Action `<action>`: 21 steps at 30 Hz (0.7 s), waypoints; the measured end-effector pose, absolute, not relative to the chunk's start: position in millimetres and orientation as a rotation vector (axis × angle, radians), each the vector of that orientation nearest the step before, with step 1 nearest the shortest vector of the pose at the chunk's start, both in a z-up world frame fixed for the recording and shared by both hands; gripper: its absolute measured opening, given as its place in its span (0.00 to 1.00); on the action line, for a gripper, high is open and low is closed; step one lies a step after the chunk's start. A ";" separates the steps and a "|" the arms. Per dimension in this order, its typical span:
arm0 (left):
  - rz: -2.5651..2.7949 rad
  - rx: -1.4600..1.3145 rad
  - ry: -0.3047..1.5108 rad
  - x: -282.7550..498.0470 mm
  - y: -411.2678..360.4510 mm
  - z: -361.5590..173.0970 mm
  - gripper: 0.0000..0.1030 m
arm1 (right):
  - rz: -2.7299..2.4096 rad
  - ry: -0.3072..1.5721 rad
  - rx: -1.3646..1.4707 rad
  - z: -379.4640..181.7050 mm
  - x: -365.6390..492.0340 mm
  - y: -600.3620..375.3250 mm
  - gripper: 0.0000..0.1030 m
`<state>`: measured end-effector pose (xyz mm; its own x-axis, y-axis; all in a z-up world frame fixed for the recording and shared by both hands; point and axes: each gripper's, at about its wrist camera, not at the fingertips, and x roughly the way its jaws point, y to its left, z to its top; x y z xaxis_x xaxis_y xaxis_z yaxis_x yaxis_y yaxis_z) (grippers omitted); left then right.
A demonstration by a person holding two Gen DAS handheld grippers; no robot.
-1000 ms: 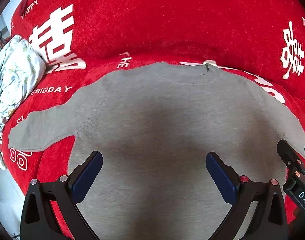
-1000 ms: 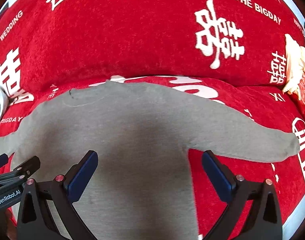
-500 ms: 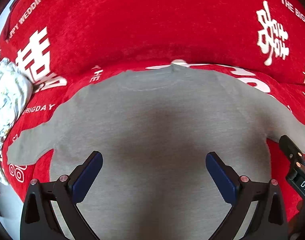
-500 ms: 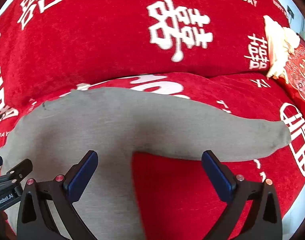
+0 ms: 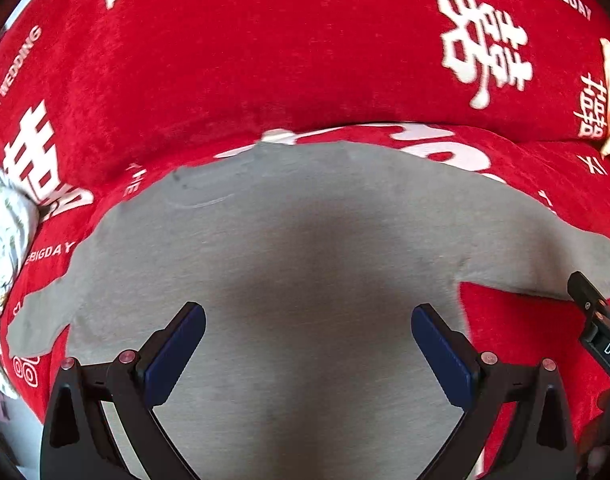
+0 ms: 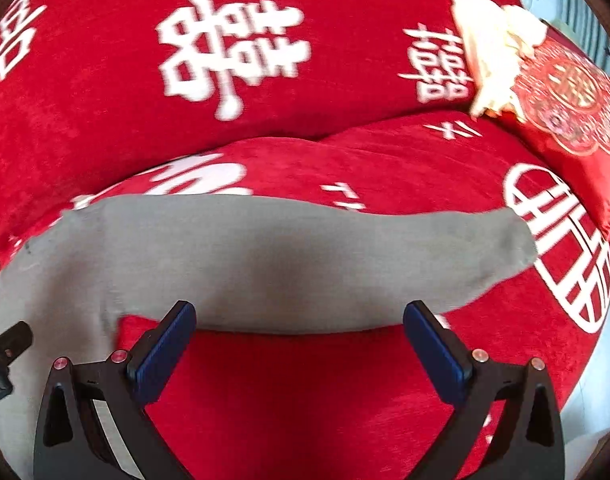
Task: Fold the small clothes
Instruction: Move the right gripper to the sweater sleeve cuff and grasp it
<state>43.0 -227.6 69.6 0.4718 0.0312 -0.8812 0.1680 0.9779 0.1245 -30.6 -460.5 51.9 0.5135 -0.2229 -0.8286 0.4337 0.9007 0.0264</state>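
A small grey long-sleeved top (image 5: 305, 248) lies flat on a red sofa seat, neck toward the backrest, sleeves spread out. My left gripper (image 5: 308, 344) is open and empty above the body of the top. My right gripper (image 6: 299, 344) is open and empty, its fingers just in front of the right sleeve (image 6: 345, 264), which stretches to the right and ends in a cuff (image 6: 513, 240). The right gripper's edge shows at the far right of the left wrist view (image 5: 597, 320).
The red sofa cover (image 6: 345, 400) with white lettering lies under the top, and the backrest (image 5: 265, 60) rises behind it. A pale patterned cloth bundle (image 5: 5, 232) lies at the left. A red embroidered cushion (image 6: 573, 100) and cream fabric (image 6: 493, 48) sit at the right.
Both grippers have moved to the right over the top. The right gripper has gone from above the body to in front of the right sleeve. Both stay open.
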 end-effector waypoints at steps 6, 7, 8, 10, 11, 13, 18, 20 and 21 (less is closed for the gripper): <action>-0.123 0.239 1.084 42.9 -268.2 61.7 1.00 | -0.499 0.958 0.301 41.5 -49.0 -521.4 1.00; -0.129 0.244 1.085 42.7 -273.7 60.2 1.00 | -0.511 0.959 0.313 39.9 -52.0 -529.5 1.00; -0.136 0.251 1.086 42.5 -280.6 58.4 1.00 | -0.525 0.960 0.324 38.3 -55.0 -537.8 1.00; -0.146 0.259 1.089 41.6 -291.2 55.5 1.00 | -0.546 0.961 0.339 35.3 -60.0 -553.2 1.00; -0.151 0.264 1.091 41.2 -296.1 53.9 1.00 | -0.555 0.961 0.342 34.1 -62.0 -559.0 1.00; -0.164 0.273 1.093 39.4 -306.4 51.4 1.00 | -0.571 0.960 0.350 31.6 -66.2 -570.0 1.00; -0.189 0.286 1.085 36.0 -323.2 49.1 1.00 | -0.616 0.960 0.361 25.2 -74.5 -591.3 1.00; -0.192 0.288 1.083 35.3 -327.6 47.5 1.00 | -0.621 0.962 0.378 20.7 -77.1 -600.4 1.00; -0.193 0.288 1.085 34.7 -329.6 46.5 1.00 | -0.621 0.963 0.387 18.5 -77.4 -604.0 1.00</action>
<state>34.7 -329.6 46.5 0.4556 -0.0134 -0.8901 0.2937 0.9462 0.1361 -77.4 -604.0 18.5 0.4202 -0.3155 -0.8508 0.6447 0.7636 0.0352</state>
